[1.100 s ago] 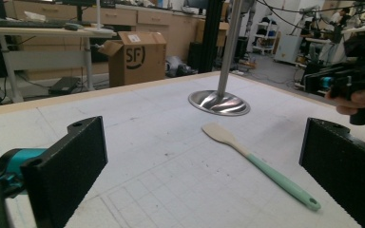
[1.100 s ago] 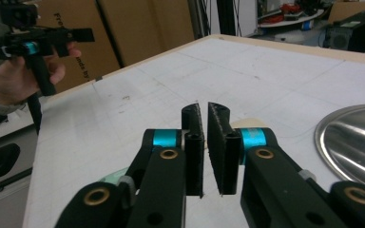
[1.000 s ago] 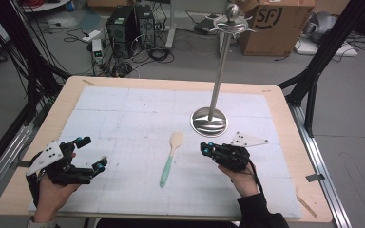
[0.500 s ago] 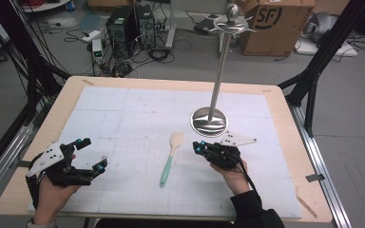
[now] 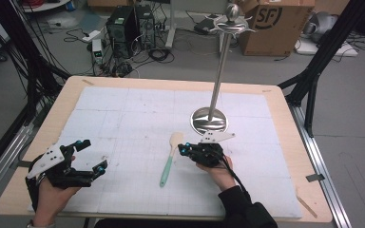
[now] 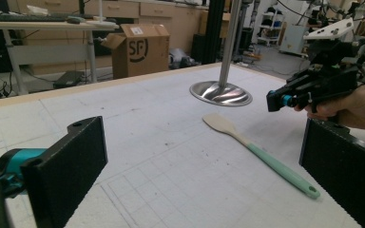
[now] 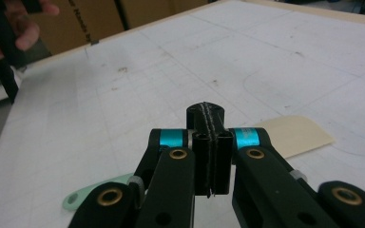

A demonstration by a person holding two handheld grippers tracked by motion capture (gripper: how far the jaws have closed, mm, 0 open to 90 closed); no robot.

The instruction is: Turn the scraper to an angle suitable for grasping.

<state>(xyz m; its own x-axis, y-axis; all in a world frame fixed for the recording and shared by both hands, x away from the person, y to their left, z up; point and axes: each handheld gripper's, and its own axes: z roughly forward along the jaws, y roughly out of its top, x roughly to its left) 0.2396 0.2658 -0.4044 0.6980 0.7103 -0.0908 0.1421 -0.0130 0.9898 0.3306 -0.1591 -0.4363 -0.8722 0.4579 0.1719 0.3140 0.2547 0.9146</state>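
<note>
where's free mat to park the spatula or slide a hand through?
Free: the far-left mat from the left gripper up to the table's back edge, and the right strip beyond the stand base. Crowded: the centre, where the right gripper, jaws shut, sits close beside the spatula just in front of the base.

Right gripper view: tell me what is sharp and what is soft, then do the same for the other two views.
Right gripper view: the shut right gripper is fairly sharp, while the spatula and far table edge go soft. Left gripper view: the left gripper jaws loom large at the frame edges, the spatula is crisp, and the stand base shows glare. High view: even light, mildly soft throughout.
</note>
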